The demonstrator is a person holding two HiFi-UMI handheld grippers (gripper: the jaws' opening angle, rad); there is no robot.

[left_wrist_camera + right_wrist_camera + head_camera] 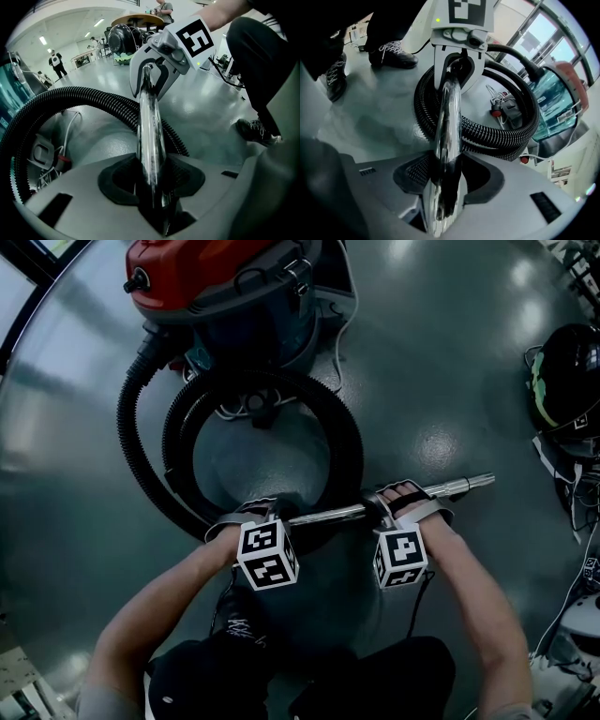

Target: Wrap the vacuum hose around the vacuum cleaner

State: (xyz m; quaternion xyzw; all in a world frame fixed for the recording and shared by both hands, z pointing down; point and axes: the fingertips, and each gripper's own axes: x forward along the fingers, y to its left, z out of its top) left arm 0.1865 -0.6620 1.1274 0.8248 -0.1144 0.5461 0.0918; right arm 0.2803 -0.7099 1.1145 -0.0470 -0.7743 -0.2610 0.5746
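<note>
Both grippers clamp the chrome tube [328,515], which lies level across the person's front with its long axis running left to right. The left gripper [248,517] holds it near what looks like the hose end. The right gripper [401,501] holds it further along, and the bare tip sticks out past it. The hose [349,442] lies in loose loops on the floor [450,381] just beyond the tube. One end rises to the vacuum [216,282], which stands farther ahead and nearer the left gripper. The hose seems not yet wound round the vacuum. The next move probably carries the tube forward and round the vacuum.
</note>
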